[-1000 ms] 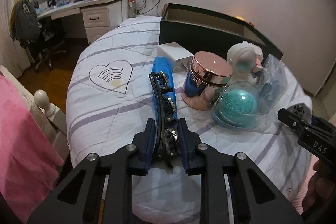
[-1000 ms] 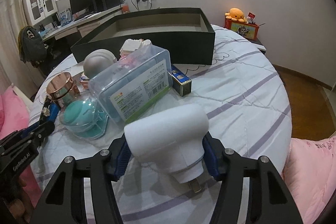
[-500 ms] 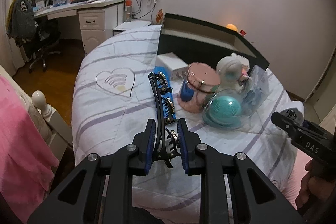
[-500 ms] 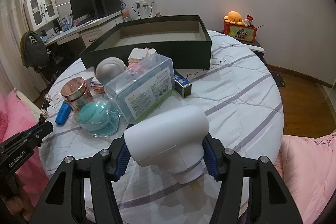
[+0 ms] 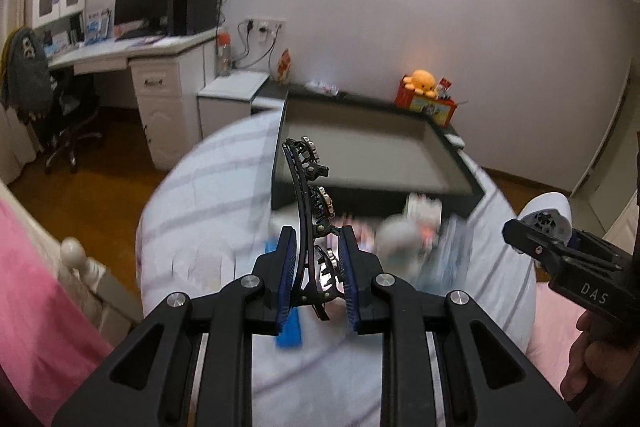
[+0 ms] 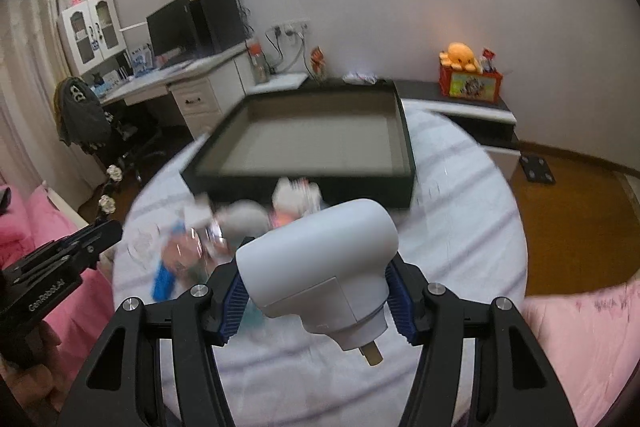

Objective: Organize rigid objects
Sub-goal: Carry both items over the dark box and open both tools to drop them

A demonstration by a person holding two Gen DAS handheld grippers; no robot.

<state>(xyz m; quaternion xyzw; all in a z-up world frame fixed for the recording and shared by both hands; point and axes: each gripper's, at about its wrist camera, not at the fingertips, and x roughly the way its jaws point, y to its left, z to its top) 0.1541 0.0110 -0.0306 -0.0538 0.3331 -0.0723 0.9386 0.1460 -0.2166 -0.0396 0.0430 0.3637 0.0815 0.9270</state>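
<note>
The left gripper (image 5: 316,277) was clamped narrowly on a black curved hair clip (image 5: 310,203) studded with small ornaments, the clip standing up between the blue pads above the round bed (image 5: 200,195). The right gripper (image 6: 316,297) held a white plug-in device (image 6: 320,267), its jaws about half spread around the bulky body and a prong pointing down. Both pieces hung in the air short of the dark open box (image 6: 320,143), which lay at the far side of the striped bedcover and looked empty as far as its floor showed. Between grippers and box a blurred cluster of other objects (image 6: 240,223), among them a small blue item (image 6: 164,281), remained on the cover. By that evidence the sorting had barely begun: nothing was boxed, two items were in transit, and several waited.
</note>
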